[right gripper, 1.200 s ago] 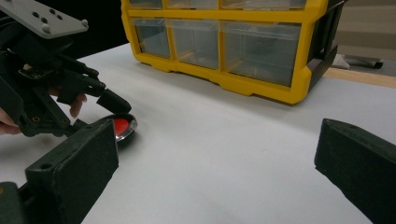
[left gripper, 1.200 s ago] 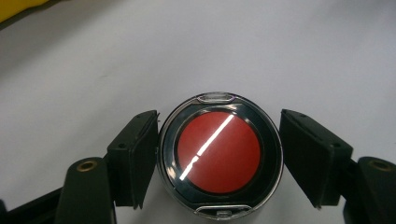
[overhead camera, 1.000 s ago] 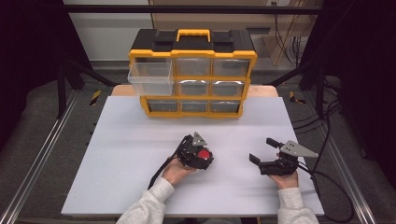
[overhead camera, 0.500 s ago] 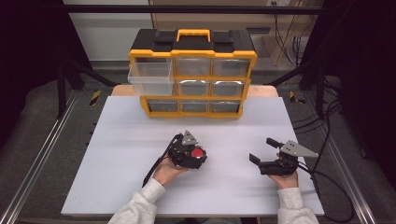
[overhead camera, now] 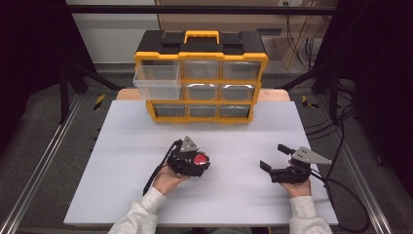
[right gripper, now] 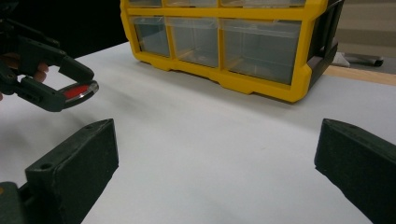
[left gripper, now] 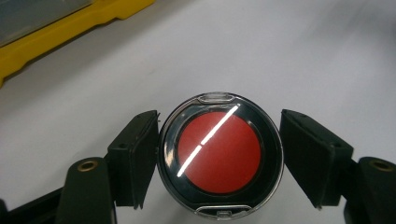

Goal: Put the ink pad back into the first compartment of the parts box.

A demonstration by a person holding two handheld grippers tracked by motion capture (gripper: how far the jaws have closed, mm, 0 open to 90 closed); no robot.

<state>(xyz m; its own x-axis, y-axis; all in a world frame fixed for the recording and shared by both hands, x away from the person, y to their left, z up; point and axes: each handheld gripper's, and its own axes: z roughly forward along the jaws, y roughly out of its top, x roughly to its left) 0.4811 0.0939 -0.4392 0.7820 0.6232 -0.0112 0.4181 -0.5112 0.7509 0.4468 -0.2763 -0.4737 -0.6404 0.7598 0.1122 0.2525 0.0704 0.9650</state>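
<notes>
A round red disc in a clear-rimmed black case [left gripper: 219, 156] sits between the jaws of my left gripper [overhead camera: 198, 161], which is shut on it. The right gripper view shows the case [right gripper: 77, 91] held flat and a little above the white table. The left gripper is at the table's middle front, in front of the yellow and black drawer cabinet [overhead camera: 200, 78]. My right gripper [overhead camera: 274, 157] rests low at the front right, open, with bare table between its jaws [right gripper: 217, 154].
The cabinet's top-left clear drawer [overhead camera: 157, 83] is pulled out over the table's far edge; its other drawers are closed. The white tabletop [overhead camera: 122, 146] has free room on the left. Cables trail off the right side [overhead camera: 341, 195].
My left gripper has shifted a little to the left and risen, carrying the red disc case. The right gripper has stayed where it was.
</notes>
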